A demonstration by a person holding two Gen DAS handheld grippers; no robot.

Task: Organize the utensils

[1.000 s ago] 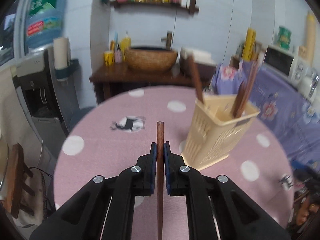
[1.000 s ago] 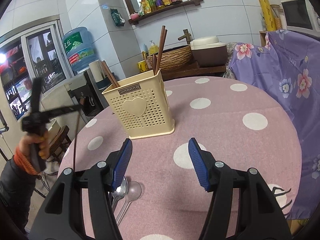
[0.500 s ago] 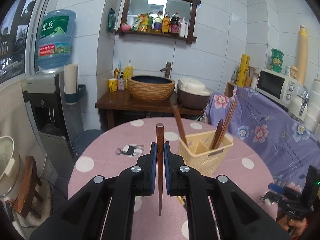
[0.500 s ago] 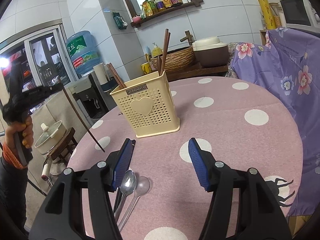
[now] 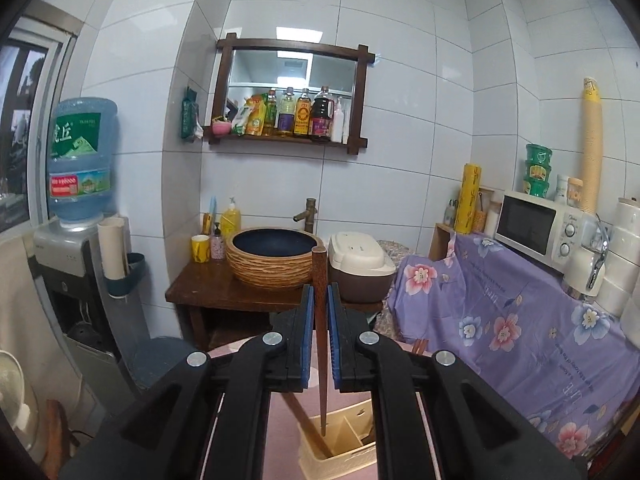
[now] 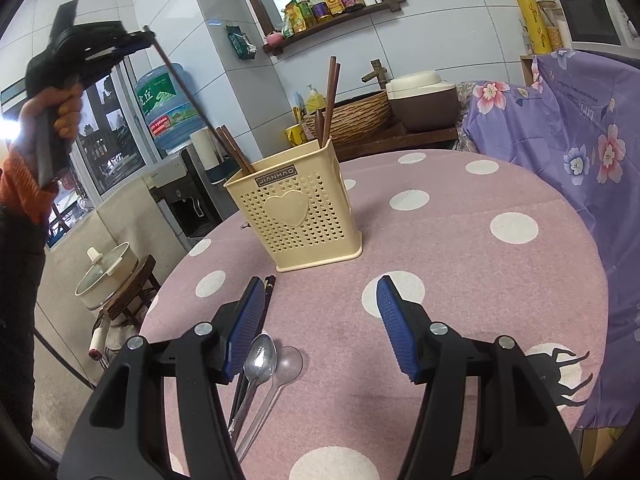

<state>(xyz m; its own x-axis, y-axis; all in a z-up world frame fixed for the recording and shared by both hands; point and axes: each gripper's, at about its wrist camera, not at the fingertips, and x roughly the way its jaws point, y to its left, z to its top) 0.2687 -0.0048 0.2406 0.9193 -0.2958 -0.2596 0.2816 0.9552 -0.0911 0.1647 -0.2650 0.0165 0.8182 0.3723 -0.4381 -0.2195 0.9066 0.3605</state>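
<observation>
Overhead, left gripper (image 5: 319, 344) clamps a chopstick (image 5: 320, 320), tip hidden in holder (image 6: 298, 216); right gripper (image 6: 322, 332) gapes wide.

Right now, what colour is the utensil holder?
Cream-yellow utensil holder, heart-perforated; right wrist view shows it best.

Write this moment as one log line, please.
left gripper: shut on brown wooden chopstick | over beige plastic utensil basket | right gripper: open

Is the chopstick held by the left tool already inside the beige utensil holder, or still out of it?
Partly in. The left tool is shut on the chopstick, whose tip dips below the utensil holder rim, into a compartment beside a leaning chopstick.
</observation>
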